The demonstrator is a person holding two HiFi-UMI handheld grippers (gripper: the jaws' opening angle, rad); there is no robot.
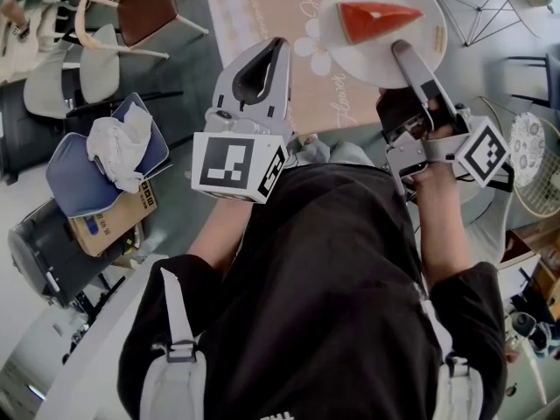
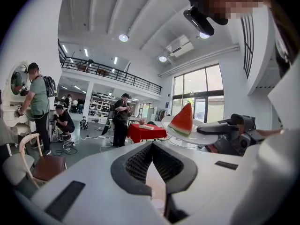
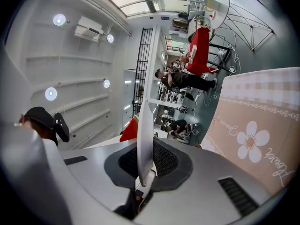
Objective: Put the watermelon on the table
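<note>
Watermelon (image 1: 376, 17) lay on a white plate (image 1: 350, 55), towards the side of the plate away from the fingers. The right gripper (image 1: 404, 59) held that plate by its near rim, and the right gripper view showed the fingers (image 3: 164, 161) pinched on the rim with the plate edge-on between them. No part of the slice touched the fingers. In the head view the plate hung over the right part of the desk (image 1: 262, 11), which was covered by a pink cloth with a flower print.

The slice was one triangular wedge, red flesh with a thin green rind along one edge. In the left gripper view it stood upright on the plate, point up.

The right forearm reached forward with the gripper angled up and to the left. The left gripper (image 1: 262, 68) was raised beside it over the desk's near edge, its fingers pressed together on nothing.
</note>
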